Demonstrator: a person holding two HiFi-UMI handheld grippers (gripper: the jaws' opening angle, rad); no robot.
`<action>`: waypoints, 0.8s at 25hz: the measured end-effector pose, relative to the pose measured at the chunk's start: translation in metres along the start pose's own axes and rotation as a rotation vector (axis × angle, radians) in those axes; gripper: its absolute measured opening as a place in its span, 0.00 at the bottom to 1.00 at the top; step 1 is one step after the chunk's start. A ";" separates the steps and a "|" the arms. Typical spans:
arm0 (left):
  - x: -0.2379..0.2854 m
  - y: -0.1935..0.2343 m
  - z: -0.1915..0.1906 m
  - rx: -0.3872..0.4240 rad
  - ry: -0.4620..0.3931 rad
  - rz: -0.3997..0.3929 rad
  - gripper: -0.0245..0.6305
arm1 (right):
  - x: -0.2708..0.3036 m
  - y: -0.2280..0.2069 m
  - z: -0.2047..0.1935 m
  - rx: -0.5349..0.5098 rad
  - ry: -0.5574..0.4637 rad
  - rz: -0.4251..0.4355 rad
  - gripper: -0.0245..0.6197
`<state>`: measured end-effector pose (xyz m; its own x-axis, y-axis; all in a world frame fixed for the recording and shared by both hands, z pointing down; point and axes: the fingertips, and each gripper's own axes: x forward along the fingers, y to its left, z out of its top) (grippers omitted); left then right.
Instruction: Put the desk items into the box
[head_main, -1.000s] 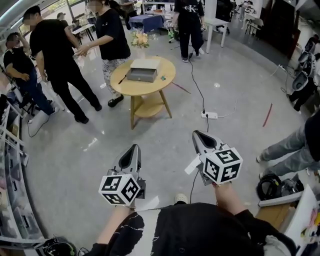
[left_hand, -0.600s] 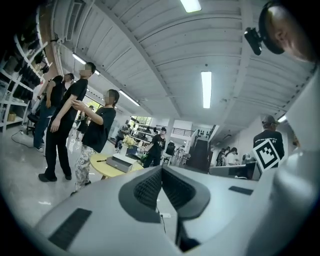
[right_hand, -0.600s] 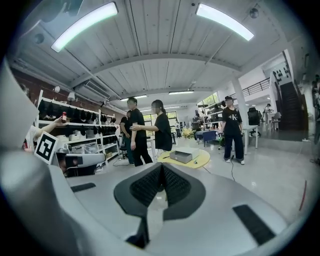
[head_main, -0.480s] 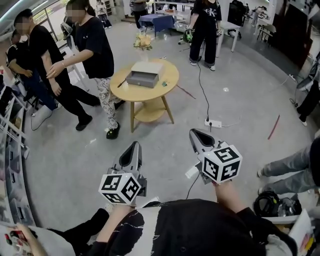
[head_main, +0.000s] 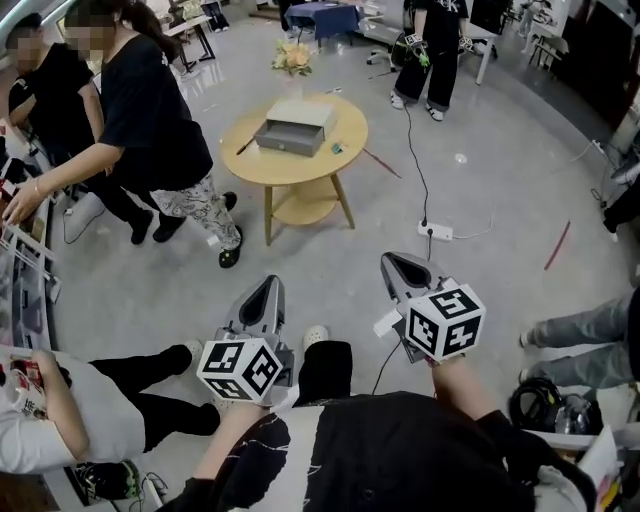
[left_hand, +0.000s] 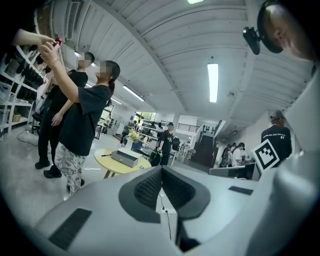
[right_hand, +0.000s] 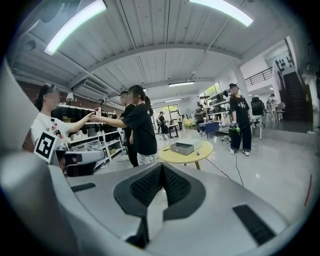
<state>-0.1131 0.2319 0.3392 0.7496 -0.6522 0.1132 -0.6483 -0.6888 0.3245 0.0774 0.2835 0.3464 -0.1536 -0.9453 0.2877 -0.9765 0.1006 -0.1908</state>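
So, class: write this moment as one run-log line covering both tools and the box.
left tool: shut, empty | right tool: shut, empty | box: on round table, ahead of both tools

Ahead of you the grey box sits flat on the round wooden desk; a dark stick lies just left of it, a small green item just right

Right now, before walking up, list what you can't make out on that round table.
- Box contents: head view, too far and small to see.
- Green item by the box: every view, too small to name.
- Dark stick on the table: head view, too small to name.
- Lower shelf: head view, the table covers most of it.
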 end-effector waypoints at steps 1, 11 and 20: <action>0.008 0.003 0.000 -0.004 0.004 -0.005 0.05 | 0.006 -0.003 0.000 0.001 0.006 -0.004 0.05; 0.114 0.049 0.018 -0.036 0.042 -0.045 0.05 | 0.092 -0.050 0.022 0.030 0.050 -0.050 0.05; 0.203 0.088 0.072 0.017 0.045 -0.116 0.05 | 0.178 -0.079 0.073 0.056 0.024 -0.072 0.05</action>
<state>-0.0280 0.0161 0.3230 0.8245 -0.5533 0.1183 -0.5590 -0.7643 0.3215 0.1381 0.0847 0.3446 -0.0874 -0.9417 0.3249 -0.9753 0.0145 -0.2204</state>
